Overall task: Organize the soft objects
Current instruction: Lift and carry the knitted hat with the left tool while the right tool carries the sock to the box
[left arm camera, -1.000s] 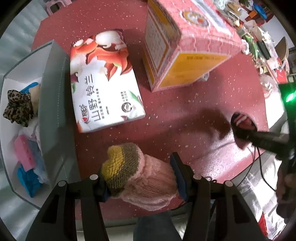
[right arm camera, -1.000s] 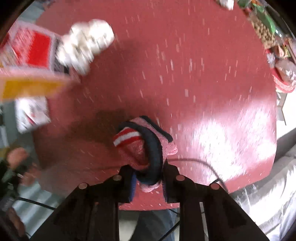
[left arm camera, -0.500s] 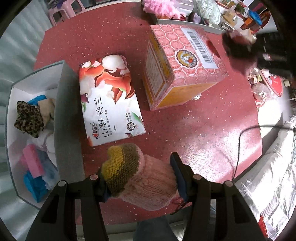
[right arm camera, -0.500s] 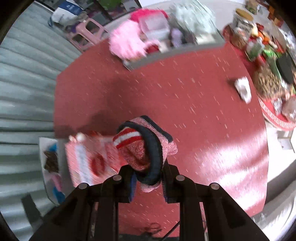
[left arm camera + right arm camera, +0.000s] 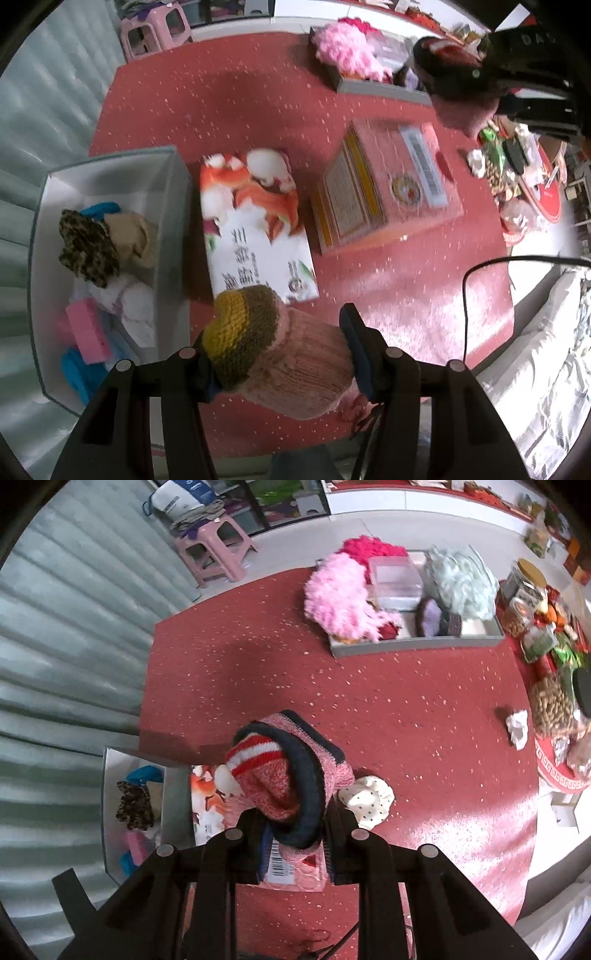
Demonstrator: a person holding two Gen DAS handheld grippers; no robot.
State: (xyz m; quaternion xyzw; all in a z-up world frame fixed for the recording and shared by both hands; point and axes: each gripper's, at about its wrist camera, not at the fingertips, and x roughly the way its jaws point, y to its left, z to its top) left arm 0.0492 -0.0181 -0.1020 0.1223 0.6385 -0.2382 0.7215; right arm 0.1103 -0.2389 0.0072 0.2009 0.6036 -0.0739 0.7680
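A pink knitted sock (image 5: 295, 369) with a yellow and olive toe is clamped between the fingers of the left gripper (image 5: 280, 354), held above the near edge of the red table (image 5: 406, 280); just beyond it a white tissue pack (image 5: 255, 229) printed with red fruit is laid flat, and to its left a grey bin (image 5: 173, 206) is seen holding a leopard-print piece (image 5: 88, 251), a beige item, a pink block and blue cloth; to the right of the pack a pink carton (image 5: 391, 192) with a barcode label is set on the table. A red marled sock (image 5: 288, 775) with a navy cuff and red-and-white stripes is pinched by the nearly closed fingers of the right gripper (image 5: 295, 842), held high over the carton and the pack; a white dotted cloth (image 5: 369, 801) is seen just behind it; further off a crumpled white scrap (image 5: 517, 727) lies near the table's right edge; at the far edge a grey tray (image 5: 413, 644) is filled with pink fluff (image 5: 336, 594), pale green fluff and a clear box.
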